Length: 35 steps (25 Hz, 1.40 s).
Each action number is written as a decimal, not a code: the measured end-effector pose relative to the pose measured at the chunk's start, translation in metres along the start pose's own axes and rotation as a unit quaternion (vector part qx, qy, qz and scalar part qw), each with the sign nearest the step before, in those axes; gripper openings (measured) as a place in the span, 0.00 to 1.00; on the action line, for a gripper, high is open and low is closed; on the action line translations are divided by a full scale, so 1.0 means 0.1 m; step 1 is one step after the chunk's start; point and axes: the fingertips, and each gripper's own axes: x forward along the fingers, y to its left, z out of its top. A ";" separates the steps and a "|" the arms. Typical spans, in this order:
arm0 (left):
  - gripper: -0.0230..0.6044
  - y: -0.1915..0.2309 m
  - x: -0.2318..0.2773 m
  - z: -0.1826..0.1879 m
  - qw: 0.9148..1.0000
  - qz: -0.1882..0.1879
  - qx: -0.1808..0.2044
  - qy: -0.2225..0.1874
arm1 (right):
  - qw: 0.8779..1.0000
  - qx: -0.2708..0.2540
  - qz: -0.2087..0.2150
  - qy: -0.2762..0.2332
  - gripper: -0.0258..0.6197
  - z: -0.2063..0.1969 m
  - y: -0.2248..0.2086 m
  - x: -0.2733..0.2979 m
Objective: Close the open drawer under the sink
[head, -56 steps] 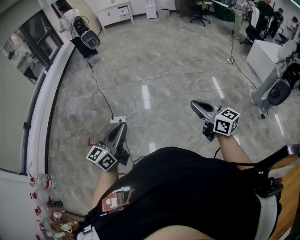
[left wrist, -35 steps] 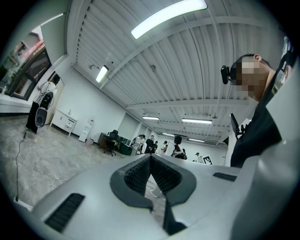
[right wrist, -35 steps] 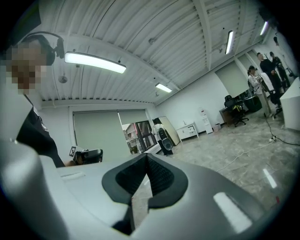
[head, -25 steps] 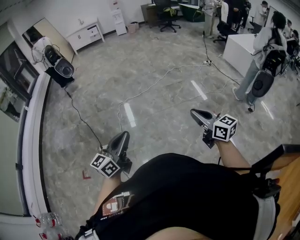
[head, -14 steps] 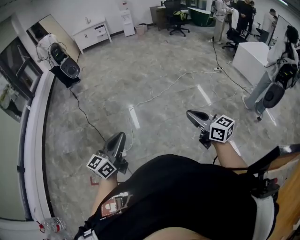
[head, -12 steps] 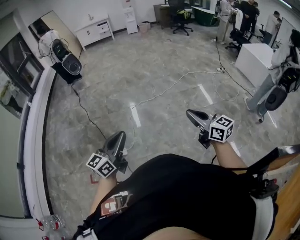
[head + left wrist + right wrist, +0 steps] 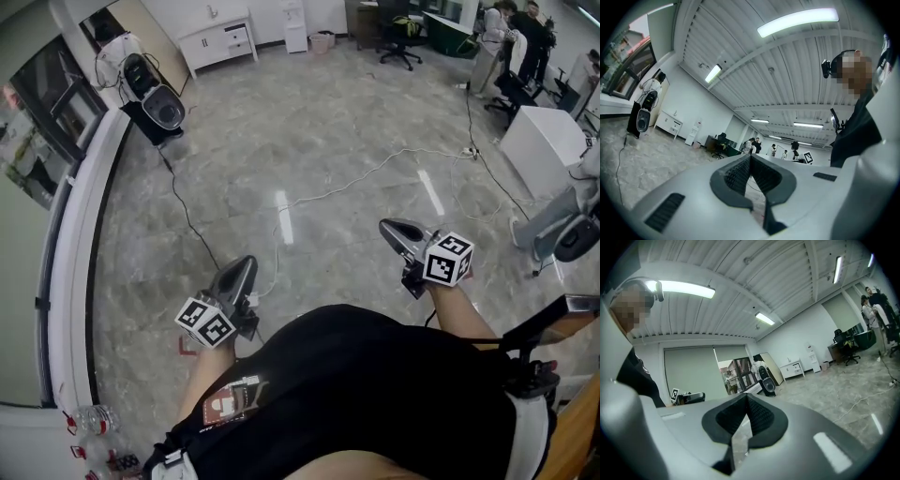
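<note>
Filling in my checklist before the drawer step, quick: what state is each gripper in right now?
Left gripper: closed, holding nothing.
Right gripper: closed, holding nothing.

The floor (image 7: 309, 112) is glossy grey marble. A white cabinet (image 7: 220, 39) stands at 11 o'clock, an office chair (image 7: 398, 21) at 1 o'clock. Strip lights (image 7: 797, 22) run overhead.

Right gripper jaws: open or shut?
Shut, empty: in its own view the grey right gripper shows black ribbed pads meeting at the tip.
</note>
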 end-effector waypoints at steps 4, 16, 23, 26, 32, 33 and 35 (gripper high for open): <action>0.04 0.03 0.45 -0.03 1.000 0.005 0.002 -0.030 | 0.999 -0.014 0.030 0.013 0.04 0.19 -0.43 0.10; 0.04 0.10 1.42 0.03 0.997 0.067 -0.003 -0.035 | 0.996 -0.004 0.080 0.029 0.04 0.60 -1.57 0.35; 0.04 0.80 1.40 0.18 0.996 0.076 -0.015 -0.044 | 0.996 0.003 0.082 0.042 0.04 0.54 -1.69 1.07; 0.04 1.22 1.37 0.33 0.997 0.060 -0.015 -0.046 | 0.996 -0.014 0.080 0.041 0.04 0.61 -1.58 1.54; 0.04 1.95 1.13 0.76 0.999 0.036 0.002 -0.039 | 0.997 -0.019 0.061 0.034 0.04 0.74 -1.36 2.39; 0.04 2.08 1.06 0.83 0.999 0.036 0.003 -0.039 | 0.998 -0.019 0.060 0.032 0.04 0.77 -1.31 2.55; 0.04 2.33 0.91 0.95 0.998 0.040 0.003 -0.038 | 0.997 -0.018 0.062 0.028 0.04 0.81 -1.21 2.85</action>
